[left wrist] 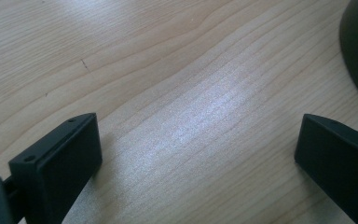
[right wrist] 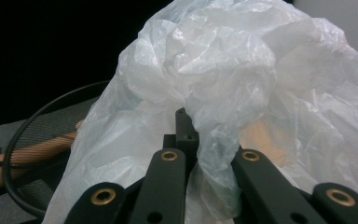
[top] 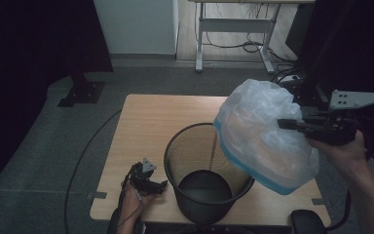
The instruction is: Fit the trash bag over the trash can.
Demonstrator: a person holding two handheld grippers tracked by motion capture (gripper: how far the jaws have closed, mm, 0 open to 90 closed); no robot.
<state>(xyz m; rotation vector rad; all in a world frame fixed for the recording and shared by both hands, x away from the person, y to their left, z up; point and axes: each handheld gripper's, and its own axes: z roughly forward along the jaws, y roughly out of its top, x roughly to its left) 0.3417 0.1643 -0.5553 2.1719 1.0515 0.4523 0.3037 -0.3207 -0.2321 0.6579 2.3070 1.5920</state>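
Right gripper [top: 288, 124] clamped on a plastic bag [top: 265, 134] held above the bin's [top: 208, 173] right rim, mouth tilted down-left toward the bin; left gripper [top: 161, 185] wide open, empty, resting on the table [top: 146, 117] just left of the bin.

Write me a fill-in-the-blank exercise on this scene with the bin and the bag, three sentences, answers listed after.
1. The right gripper is shut on a translucent white ____ bag with a blue edge.
2. The black mesh wastebasket stands on a ____ table.
3. The left gripper rests low over the tabletop with its jaws ____ and nothing between them.

Missing words: plastic; wooden; open
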